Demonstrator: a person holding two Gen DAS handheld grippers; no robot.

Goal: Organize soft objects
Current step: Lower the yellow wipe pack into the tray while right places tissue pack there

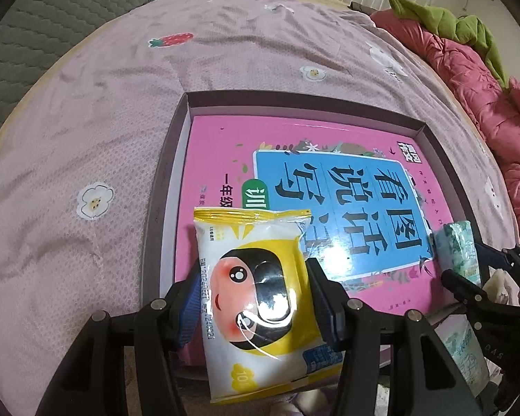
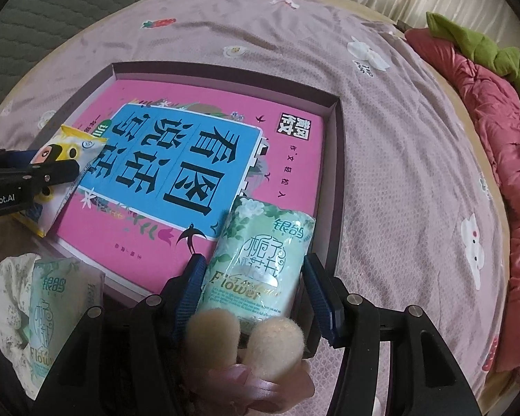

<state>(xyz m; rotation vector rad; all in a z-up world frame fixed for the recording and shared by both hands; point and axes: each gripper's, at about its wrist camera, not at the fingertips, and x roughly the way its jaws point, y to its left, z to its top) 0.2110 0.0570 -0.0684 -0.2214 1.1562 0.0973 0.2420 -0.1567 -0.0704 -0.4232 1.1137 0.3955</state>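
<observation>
Left hand-held gripper [image 1: 253, 287] pinched a yellow wipes pack [image 1: 256, 298] over the near left corner of the shallow box [image 1: 170, 180], above the pink book [image 1: 218, 152] lying in it. Right hand-held gripper [image 2: 254, 287] pinched a green tissue pack [image 2: 260, 260] at the box's near right corner. Second green tissue pack [image 2: 59, 298] lay outside the box, near left. Box sat on the pink bedspread [image 2: 398, 138]. Plush toy [image 2: 253, 343] lay below the right jaws.

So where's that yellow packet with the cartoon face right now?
The yellow packet sits between the left gripper's fingers, over the near-left corner of the box, above the pink book.
</observation>
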